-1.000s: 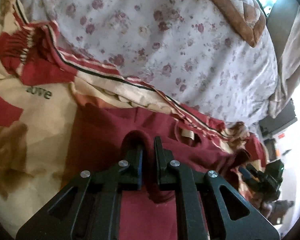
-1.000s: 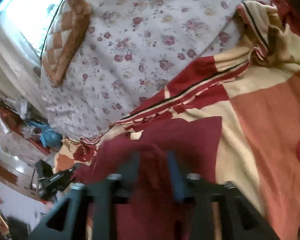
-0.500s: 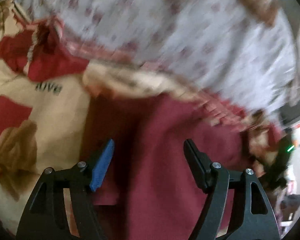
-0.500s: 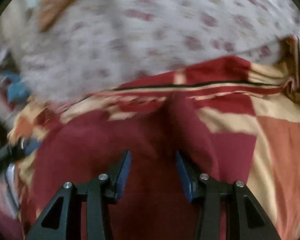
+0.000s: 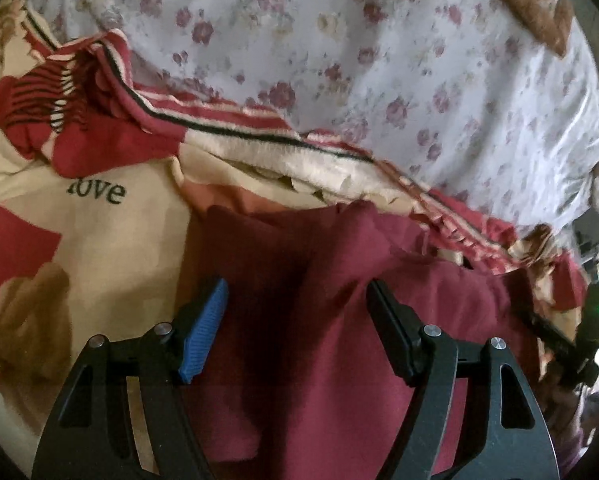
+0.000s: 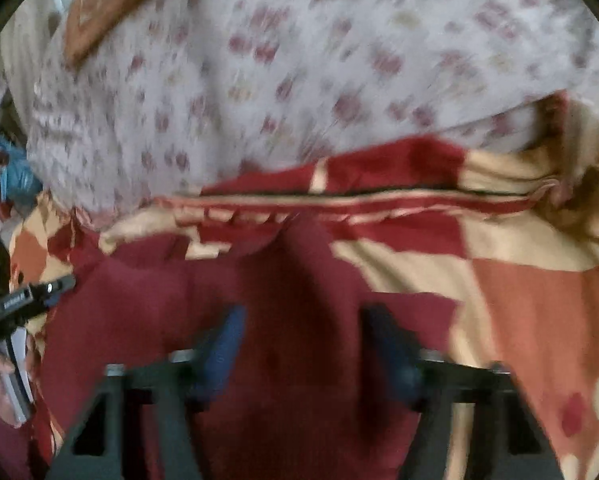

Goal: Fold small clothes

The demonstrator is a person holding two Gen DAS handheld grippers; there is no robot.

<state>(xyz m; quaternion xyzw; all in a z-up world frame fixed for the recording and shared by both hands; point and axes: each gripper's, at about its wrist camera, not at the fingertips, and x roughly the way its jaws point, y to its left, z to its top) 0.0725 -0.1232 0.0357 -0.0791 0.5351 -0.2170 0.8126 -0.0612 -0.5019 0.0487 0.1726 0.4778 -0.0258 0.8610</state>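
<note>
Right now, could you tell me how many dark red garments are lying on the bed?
1: the maroon garment lies on the patterned blanket, under both open grippers, left gripper and right gripper. Others could be hidden beneath.

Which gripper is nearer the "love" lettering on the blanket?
Left. The left gripper is open over the maroon garment, beside the lettering. The right gripper, also open, doesn't see it.

Left tool (image 5: 295, 300) jaws spread wide over maroon garment (image 5: 339, 320), gripping nothing; garment lies on patterned blanket (image 5: 99, 240), floral sheet (image 5: 379, 60) beyond.
</note>
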